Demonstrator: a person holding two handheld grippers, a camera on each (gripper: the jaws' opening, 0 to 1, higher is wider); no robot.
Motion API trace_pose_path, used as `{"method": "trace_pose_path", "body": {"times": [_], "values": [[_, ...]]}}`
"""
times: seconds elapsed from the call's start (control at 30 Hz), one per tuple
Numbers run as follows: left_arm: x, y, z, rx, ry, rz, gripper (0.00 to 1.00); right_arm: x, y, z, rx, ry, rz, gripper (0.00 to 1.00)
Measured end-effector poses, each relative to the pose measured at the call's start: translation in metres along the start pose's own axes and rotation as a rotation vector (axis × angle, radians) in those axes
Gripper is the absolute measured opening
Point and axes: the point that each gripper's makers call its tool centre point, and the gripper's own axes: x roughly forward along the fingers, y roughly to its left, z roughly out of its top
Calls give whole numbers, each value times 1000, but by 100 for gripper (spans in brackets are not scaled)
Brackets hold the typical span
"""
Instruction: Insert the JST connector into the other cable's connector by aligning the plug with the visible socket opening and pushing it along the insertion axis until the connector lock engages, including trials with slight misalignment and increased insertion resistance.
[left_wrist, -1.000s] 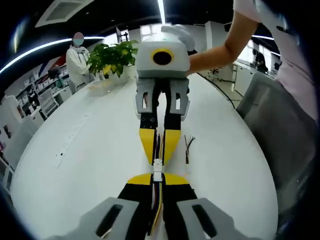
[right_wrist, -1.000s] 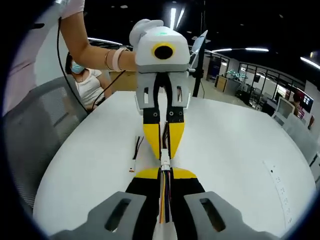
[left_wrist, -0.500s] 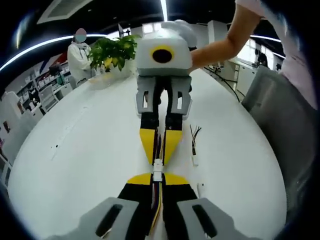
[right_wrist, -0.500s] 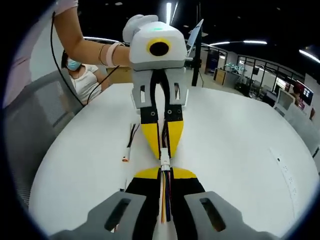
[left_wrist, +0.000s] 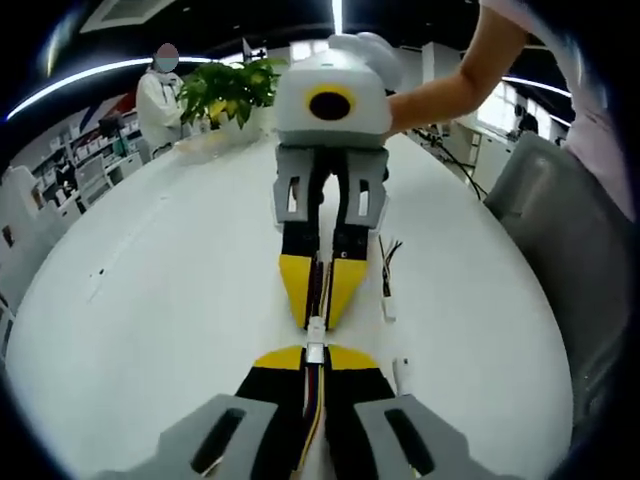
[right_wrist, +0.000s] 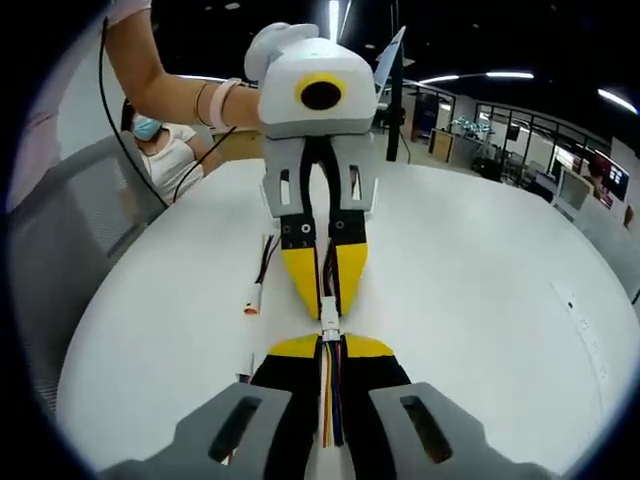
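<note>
Findings: the left gripper (left_wrist: 314, 357) and the right gripper (left_wrist: 318, 318) stand nose to nose above the white table (left_wrist: 170, 300), yellow tips almost touching. In the left gripper view the left gripper's jaws are pressed together on the wires of its cable, whose white JST connector (left_wrist: 315, 351) projects just past the tips, at 12 o'clock from them. The right gripper, coming down from 12 o'clock, is likewise pinched on its own cable, with the mating connector (left_wrist: 315, 325) at its tip. The two white housings sit in line and appear to touch; whether the lock has engaged cannot be told. The right gripper view confirms it: right gripper (right_wrist: 329, 352) clamped on coloured wires, left gripper (right_wrist: 324, 312) facing it, white housings (right_wrist: 328, 325) joined between them. Against the pictures from a second and a half-second ago, the pair of housings keeps the same close, in-line relation, with no visible gap opening or closing. What has shifted is the background: the potted plant (left_wrist: 228, 88) and the loose spare cable (left_wrist: 386, 280) at 3 o'clock of the grippers sit differently, which is camera movement, both hands travelling together. Judgement: insertion is at or near seating, and the remaining work is a final axial push or a check of the latch.
</note>
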Motion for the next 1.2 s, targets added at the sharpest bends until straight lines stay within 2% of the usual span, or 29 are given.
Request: {"method": "trace_pose_path", "body": {"times": [0.27, 0.57, 0.8, 0.87, 1.2], "values": [[4, -4, -4, 15, 31, 1, 0, 1, 4, -4, 15, -2, 10, 3], [5, -7, -3, -15, 13, 5, 0, 1, 4, -4, 55, -22, 19, 4], [5, -7, -2, -10, 16, 18, 0, 1, 5, -4, 27, -21, 11, 4], [4, -6, -3, -36, 15, 27, 0, 1, 4, -4, 31, -22, 6, 4], [5, -4, -2, -45, 9, 26, 6, 2, 3, -3, 39, -10, -5, 5]]}}
